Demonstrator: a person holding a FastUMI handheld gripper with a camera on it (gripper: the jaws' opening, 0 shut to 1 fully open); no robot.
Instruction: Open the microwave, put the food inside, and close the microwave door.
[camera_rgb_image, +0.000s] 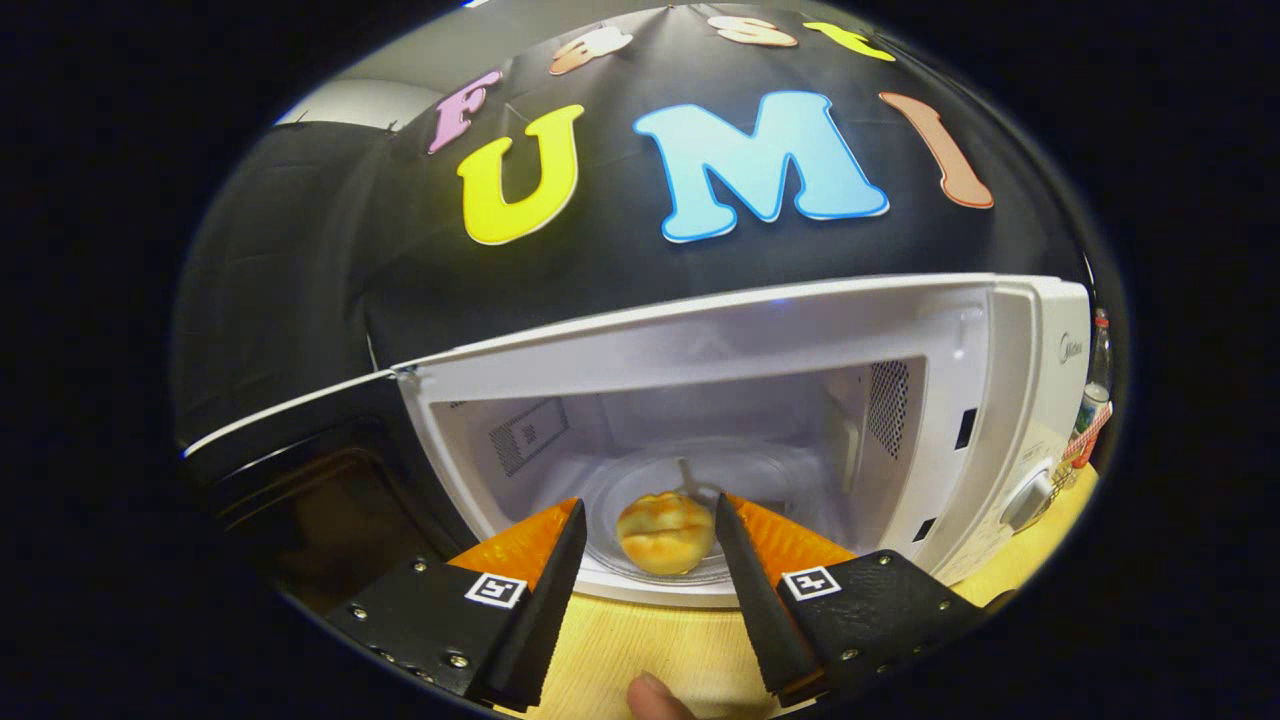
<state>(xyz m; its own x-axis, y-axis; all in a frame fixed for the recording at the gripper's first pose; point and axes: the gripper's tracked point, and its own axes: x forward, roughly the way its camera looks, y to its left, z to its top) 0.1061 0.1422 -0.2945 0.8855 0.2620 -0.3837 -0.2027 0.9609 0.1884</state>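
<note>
**K:** Fingers status?

**R:** Gripper (648, 520) is spread wide, grasping nothing. Fingertips sit at the mouth of the microwave (760, 400), one each side of the bread roll (665, 532), neither touching it.

**K:** Where's the roll exactly?

**R:** Inside the cavity, resting on the glass turntable (700, 480), toward its front. Seen between the fingertips, a bit beyond them.

**K:** Door?

**R:** Microwave door (300, 470) is swung fully open to the left, dark window facing the camera. Cavity is lit, vent grille on the right inner wall.

**K:** Anything else around?

**R:** Control panel with a round knob (1030, 497) on the right of the oven. Bottle (1098, 370) stands behind that corner. Microwave sits on a wooden table (650, 640). A person's fingertip (655, 697) shows low between the fingers, just over the table.
</note>
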